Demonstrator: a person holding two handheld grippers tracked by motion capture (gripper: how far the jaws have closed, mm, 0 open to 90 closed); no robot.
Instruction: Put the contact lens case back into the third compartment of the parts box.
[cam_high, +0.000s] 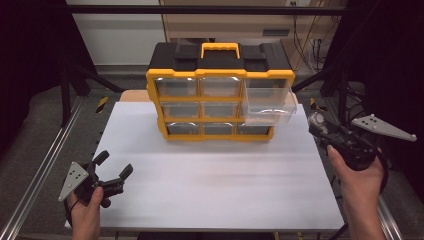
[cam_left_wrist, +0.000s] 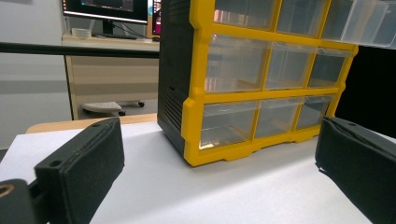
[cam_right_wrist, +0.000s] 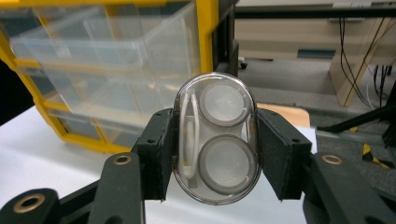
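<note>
From here I take the yellow-and-black drawer cabinet (cam_high: 220, 90) as my landmark and work across from its left. My left gripper (cam_high: 114, 172) sits low on the white table (cam_high: 210, 175), well in front of the cabinet and off toward its left corner, jaws spread wide with nothing between the pads (cam_left_wrist: 88, 163); I judge it should just wait there, clear of the path. Further right, the cabinet's upper right clear drawer (cam_high: 267, 102) stands pulled out over the table, and that is where I reckon the load is meant to go. To the right of the cabinet, about level with that open drawer's front, my right gripper (cam_high: 320, 125) pinches a small clear oval case (cam_right_wrist: 217, 137), its pads pressed on the case's two long sides; in the right gripper view the case stands upright with two round lids (cam_right_wrist: 224, 105) and a white strip showing inside it. To do this step well I want to bring the case in over the drawer's rim rather than against its front wall, keep it level so it doesn't snag, lower it until it nearly rests on the drawer floor, and only then let the jaws part. The case is smooth and curved, so I keep the squeeze steady and move slowly; a jolt could let it slip out.
</note>
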